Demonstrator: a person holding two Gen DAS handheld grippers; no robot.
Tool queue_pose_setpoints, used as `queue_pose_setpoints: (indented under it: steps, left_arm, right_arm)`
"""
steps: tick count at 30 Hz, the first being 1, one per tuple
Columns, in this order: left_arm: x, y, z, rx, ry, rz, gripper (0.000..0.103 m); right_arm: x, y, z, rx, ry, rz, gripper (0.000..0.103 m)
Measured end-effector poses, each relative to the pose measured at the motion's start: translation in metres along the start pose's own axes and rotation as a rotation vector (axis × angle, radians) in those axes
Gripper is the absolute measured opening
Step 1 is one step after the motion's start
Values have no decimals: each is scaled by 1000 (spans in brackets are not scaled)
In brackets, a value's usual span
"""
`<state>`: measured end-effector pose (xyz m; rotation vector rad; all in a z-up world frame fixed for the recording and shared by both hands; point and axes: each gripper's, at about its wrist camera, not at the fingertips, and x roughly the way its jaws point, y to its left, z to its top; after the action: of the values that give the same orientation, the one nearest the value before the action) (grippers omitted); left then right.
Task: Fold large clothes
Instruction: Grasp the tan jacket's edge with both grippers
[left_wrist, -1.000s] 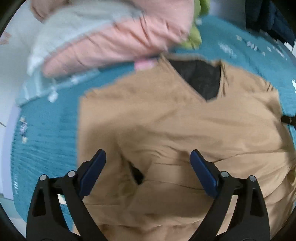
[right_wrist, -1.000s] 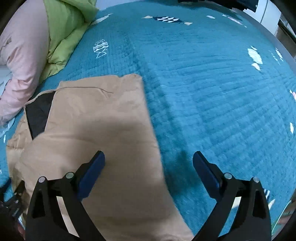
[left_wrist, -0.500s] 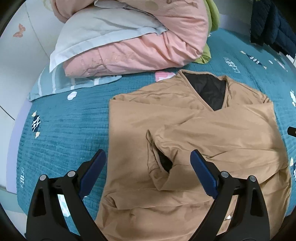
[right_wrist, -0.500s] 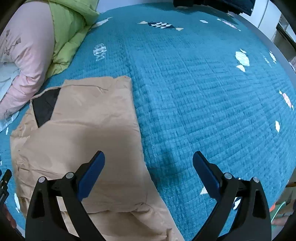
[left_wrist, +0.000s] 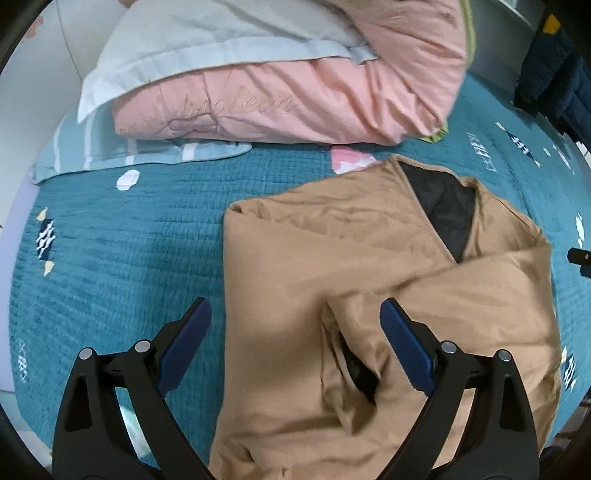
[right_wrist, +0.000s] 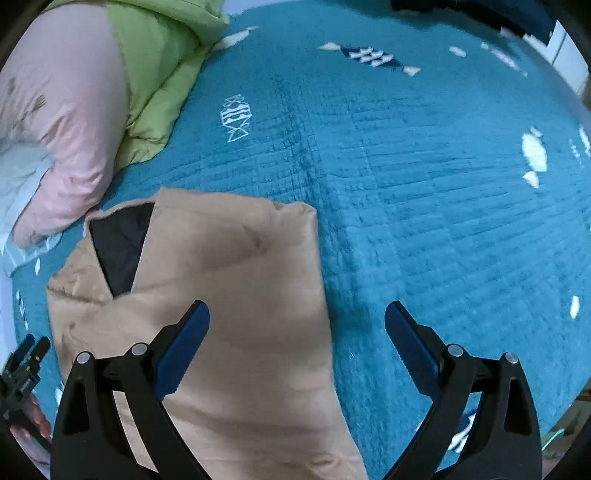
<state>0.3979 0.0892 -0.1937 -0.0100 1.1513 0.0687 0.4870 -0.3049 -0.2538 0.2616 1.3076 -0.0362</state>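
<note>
A tan jacket (left_wrist: 332, 266) with a black lining lies flat on the teal bedspread (left_wrist: 122, 266), collar away from me, its sleeves folded across the body. It also shows in the right wrist view (right_wrist: 236, 288). My left gripper (left_wrist: 295, 332) is open and empty, hovering above the jacket's left edge and a sleeve cuff (left_wrist: 354, 365). My right gripper (right_wrist: 297, 332) is open and empty above the jacket's right edge. The left gripper's tip shows at the lower left edge of the right wrist view (right_wrist: 26, 354).
A pink duvet (left_wrist: 295, 92) and white and striped pillows (left_wrist: 207, 40) are piled at the head of the bed. A green quilt (right_wrist: 159, 74) lies beside them. Dark clothes (left_wrist: 554, 74) hang at the far right. Bare teal bedspread (right_wrist: 443, 184) lies right of the jacket.
Both grippers have pulled back and risen from the jacket, staying open. The left view shifted left, so the jacket's left edge now lies between its fingers.
</note>
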Motion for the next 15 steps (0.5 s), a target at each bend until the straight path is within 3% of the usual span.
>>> queue_pose_setpoints:
  steps: [3,8,15]
  left_arm:
    - [20,13,9,-51,36,-31,93]
    - [53,36,27,-144,69,-85,92]
    - [99,59,44,-273,120,-154,93]
  right_arm:
    - [20,-2,15,42,45,74,92]
    - [46,-7,36,111,92,118,92]
    - [78,-9,51,170,114,119,92]
